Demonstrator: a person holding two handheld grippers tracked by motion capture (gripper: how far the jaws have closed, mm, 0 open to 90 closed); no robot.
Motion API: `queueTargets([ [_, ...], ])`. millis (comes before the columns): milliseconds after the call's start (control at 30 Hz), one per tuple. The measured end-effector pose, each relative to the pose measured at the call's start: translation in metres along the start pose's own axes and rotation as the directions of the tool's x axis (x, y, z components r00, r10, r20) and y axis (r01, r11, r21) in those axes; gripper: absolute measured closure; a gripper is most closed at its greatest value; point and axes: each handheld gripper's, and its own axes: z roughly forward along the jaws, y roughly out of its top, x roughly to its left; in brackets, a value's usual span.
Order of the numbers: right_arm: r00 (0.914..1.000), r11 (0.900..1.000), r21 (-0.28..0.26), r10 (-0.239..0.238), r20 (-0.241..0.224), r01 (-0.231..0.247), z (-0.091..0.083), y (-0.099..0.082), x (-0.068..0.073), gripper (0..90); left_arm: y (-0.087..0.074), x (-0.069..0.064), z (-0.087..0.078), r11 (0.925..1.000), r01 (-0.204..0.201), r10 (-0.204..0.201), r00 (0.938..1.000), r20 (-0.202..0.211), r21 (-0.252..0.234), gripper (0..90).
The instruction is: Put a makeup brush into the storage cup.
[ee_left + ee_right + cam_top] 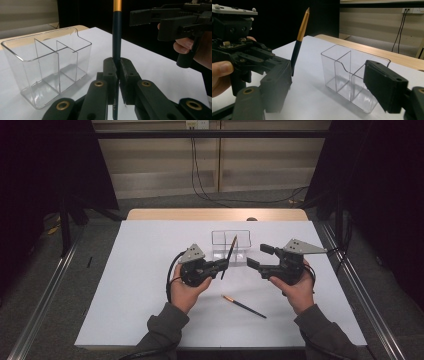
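My left gripper [224,265] [118,67] is shut on a dark blue pen [230,254] [116,37] with a gold upper end, holding it nearly upright. A clear plastic organizer box [231,245] [50,62] [352,75] with several compartments stands just behind the grippers. My right gripper [259,256] [330,86] is open to the right of the pen, its jaws facing the left gripper, with nothing between them. In the right gripper view the pen [299,37] rises from the left gripper [289,68]. A second pen [244,306] lies on the sheet nearer the person.
A white sheet [150,270] covers the table; a strip of wooden tabletop [215,214] shows at the far edge. Metal rails [45,300] run along both sides. Cables [200,180] hang down the back wall.
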Motion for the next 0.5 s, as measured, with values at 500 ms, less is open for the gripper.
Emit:
queueTargets([
  [500,0.9989,0.9992,0.013,0.037,-0.03,-0.037,0.009,0.007,0.003,41.7,-0.001,-0.008,0.011,1.0,-0.002,0.001,0.9998,0.018,0.005,84.0],
])
